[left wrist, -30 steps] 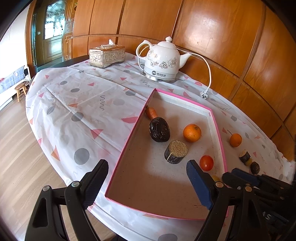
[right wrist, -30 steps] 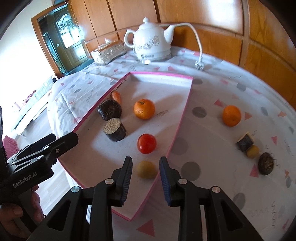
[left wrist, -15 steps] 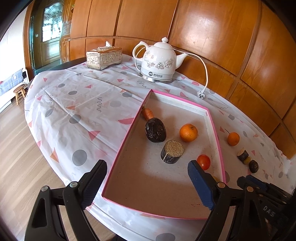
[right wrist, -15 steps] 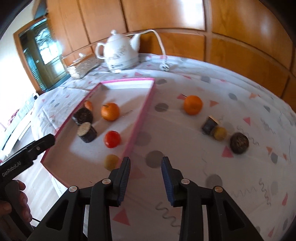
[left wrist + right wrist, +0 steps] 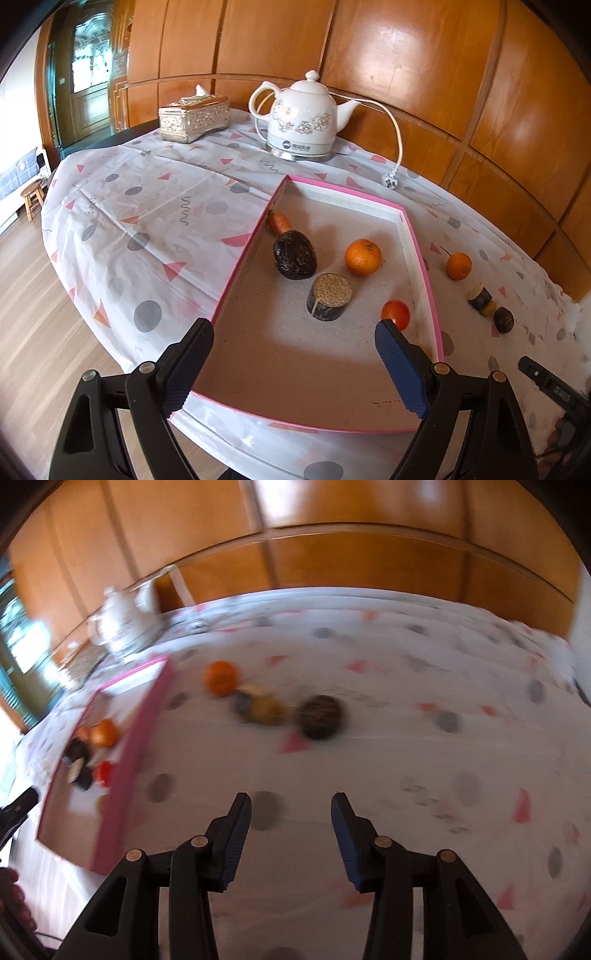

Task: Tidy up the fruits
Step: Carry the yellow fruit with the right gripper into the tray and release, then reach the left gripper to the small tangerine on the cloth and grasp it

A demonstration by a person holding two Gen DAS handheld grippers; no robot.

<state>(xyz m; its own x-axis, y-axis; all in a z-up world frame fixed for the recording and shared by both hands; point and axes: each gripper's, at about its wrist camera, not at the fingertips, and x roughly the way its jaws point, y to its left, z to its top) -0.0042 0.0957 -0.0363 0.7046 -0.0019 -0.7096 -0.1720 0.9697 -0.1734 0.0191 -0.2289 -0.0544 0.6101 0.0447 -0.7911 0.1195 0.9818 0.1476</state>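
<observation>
A pink-rimmed tray [image 5: 424,266] holds a carrot [image 5: 279,221], a dark wrinkled fruit [image 5: 294,254], an orange [image 5: 362,257], a cut dark cylinder [image 5: 330,301] and a tomato [image 5: 396,314]. My left gripper [image 5: 291,354] hovers open over the tray's near end, nothing between its fingers. On the cloth right of the tray lie an orange [image 5: 221,677], a cut piece [image 5: 242,701], a yellow fruit [image 5: 267,710] and a dark round fruit [image 5: 321,716], all blurred. My right gripper [image 5: 290,812] is over bare cloth short of them, jaws opening and empty.
A white electric kettle [image 5: 303,125] with cord and plug [image 5: 389,181] and a silver tissue box [image 5: 194,118] stand at the back. Wood panelling runs behind the table. The table's edge drops to wooden floor at the left, with a stool [image 5: 32,195].
My right gripper has swung right, off the tray and the small yellow fruit in it, out over the cloth toward the loose fruit, and its jaws have widened. The left gripper has hardly moved.
</observation>
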